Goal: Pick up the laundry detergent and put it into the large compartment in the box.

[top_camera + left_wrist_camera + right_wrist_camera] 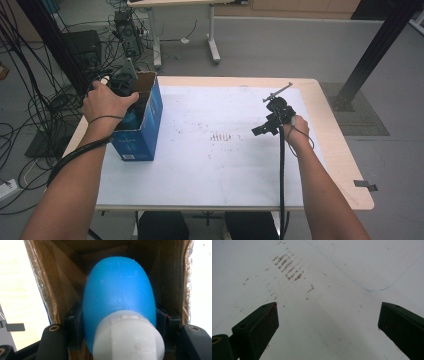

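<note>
A blue rounded bottle (117, 290) with a white cap (128, 337) points into an open blue cardboard box (145, 125) at the table's left edge. My left gripper (120, 315) reaches down into the box, its black jaws pressed on both sides of the bottle. In the high view the left gripper (125, 82) sits at the box's top under the hand, and a bit of the blue bottle (131, 119) shows inside. My right gripper (262, 129) hovers open over the white sheet at the right. Between its wide-apart jaws, the right gripper (328, 312) holds nothing.
A white sheet (225, 165) with brown scuff marks (221, 136) covers most of the wooden table (340, 165). Cables (30, 115) and equipment crowd the floor to the left. Another table's leg (214, 47) stands behind, and a black frame post (370, 55) rises at the right.
</note>
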{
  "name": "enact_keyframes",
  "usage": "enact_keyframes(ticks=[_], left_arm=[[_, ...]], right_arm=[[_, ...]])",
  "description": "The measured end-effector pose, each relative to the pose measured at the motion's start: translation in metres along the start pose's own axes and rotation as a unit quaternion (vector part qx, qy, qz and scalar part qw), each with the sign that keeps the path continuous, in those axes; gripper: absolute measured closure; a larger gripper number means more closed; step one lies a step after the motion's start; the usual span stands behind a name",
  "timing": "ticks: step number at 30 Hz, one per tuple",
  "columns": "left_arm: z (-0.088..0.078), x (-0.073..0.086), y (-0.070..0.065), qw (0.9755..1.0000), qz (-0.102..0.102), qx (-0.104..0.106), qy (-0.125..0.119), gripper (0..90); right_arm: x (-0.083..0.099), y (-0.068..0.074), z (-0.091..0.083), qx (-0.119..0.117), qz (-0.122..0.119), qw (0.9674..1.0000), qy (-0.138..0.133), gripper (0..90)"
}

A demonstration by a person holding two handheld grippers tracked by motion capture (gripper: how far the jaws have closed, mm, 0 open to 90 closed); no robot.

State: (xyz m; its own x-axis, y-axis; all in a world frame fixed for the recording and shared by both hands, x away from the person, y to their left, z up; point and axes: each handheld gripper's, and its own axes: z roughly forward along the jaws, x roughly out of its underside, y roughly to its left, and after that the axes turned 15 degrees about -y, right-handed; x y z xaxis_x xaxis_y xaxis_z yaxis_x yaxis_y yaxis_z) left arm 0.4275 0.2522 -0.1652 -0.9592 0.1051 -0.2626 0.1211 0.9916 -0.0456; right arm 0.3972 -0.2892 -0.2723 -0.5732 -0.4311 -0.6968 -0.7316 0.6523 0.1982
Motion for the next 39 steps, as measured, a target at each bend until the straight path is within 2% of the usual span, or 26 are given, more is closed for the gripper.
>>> enact_keyframes(ticks=[39], left_arm=[[-0.0008, 0.0022, 0.0016, 1.0000, -0.007, -0.001, -0.002, 37.6]], right_arm=[[0.0005, 0.0002, -0.0022, 0.003, -0.002, 1.0000, -0.002, 3.3]])
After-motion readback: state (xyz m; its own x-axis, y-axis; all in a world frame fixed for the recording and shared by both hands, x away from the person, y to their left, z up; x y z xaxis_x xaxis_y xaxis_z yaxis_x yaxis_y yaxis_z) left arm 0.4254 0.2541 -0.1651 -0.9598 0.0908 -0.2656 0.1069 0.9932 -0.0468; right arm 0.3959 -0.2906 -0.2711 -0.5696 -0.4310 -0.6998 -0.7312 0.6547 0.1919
